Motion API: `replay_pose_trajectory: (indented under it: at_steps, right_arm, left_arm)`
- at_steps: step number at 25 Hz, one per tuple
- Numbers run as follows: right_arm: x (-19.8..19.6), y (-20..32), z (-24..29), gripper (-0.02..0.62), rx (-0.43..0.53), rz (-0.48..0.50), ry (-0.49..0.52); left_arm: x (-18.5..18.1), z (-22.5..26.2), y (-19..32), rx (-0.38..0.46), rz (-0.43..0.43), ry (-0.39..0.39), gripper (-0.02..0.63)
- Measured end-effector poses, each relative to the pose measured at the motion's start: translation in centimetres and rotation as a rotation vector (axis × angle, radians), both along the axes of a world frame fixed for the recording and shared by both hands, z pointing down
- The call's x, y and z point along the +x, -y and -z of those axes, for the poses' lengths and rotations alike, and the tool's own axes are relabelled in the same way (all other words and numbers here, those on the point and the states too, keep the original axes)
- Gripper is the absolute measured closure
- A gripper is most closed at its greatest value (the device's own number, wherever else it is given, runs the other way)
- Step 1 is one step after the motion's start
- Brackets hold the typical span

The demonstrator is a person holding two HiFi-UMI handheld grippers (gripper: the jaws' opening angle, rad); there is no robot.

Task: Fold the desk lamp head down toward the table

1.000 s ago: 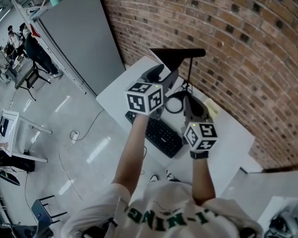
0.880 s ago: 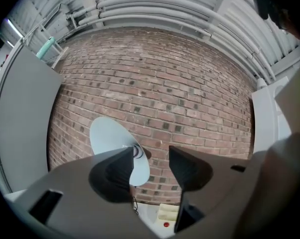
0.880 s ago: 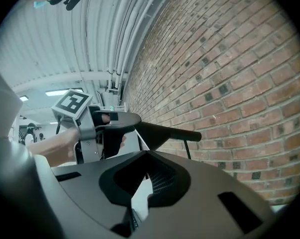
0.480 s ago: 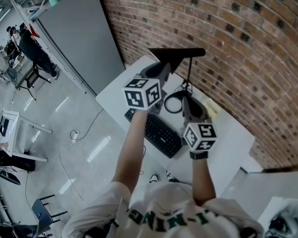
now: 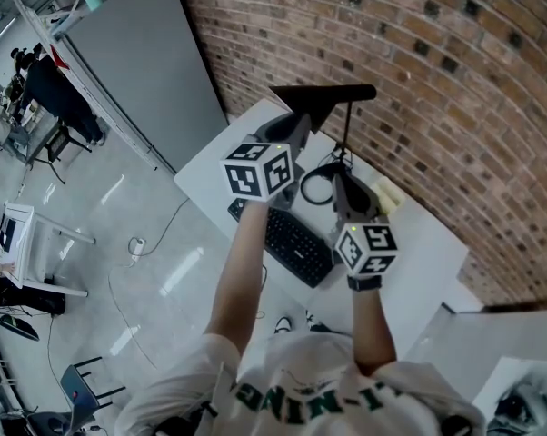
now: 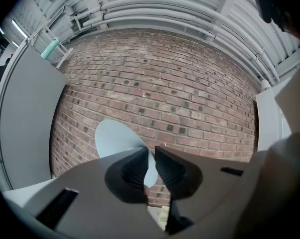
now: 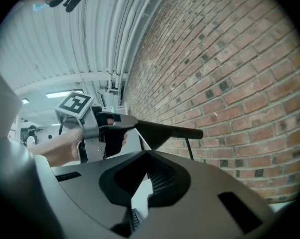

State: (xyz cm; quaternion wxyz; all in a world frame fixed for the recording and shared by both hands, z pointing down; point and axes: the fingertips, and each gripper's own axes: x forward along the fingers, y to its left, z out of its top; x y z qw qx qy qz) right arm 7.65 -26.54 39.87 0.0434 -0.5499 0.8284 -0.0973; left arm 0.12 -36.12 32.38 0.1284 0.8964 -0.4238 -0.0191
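Observation:
The black desk lamp head (image 5: 333, 96) lies level atop its thin stem (image 5: 346, 136) near the brick wall. My left gripper (image 5: 296, 122) reaches its left end, and its jaws are closing with the head's thin edge between them. In the left gripper view the head's pale underside (image 6: 112, 136) runs between the pads of the left gripper (image 6: 151, 166). The right gripper view shows the lamp head (image 7: 165, 130) gripped at its near end. Lower down over the table, my right gripper (image 5: 340, 182) (image 7: 149, 156) is shut, holds nothing and is off the lamp.
A black keyboard (image 5: 296, 243) lies on the white table (image 5: 419, 262) under my arms, with a dark cable loop (image 5: 317, 189) behind it. The brick wall (image 5: 455, 80) runs close behind the lamp. A grey partition (image 5: 146, 62) stands at the left.
The left gripper's jaws have gone from wide open to closed around the lamp head's end, edging slightly up toward it. The right gripper and the lamp have not moved.

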Motion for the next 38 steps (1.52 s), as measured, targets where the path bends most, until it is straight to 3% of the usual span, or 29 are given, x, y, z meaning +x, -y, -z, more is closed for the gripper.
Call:
replay_pose_trajectory:
  at_steps: [38]
  right_arm:
    - [-1.1, 0.0, 0.0, 0.597, -0.004, 0.024, 0.015]
  left_arm:
    - [-0.7, -3.2, -0.8, -0.074, 0.015, -0.137, 0.578]
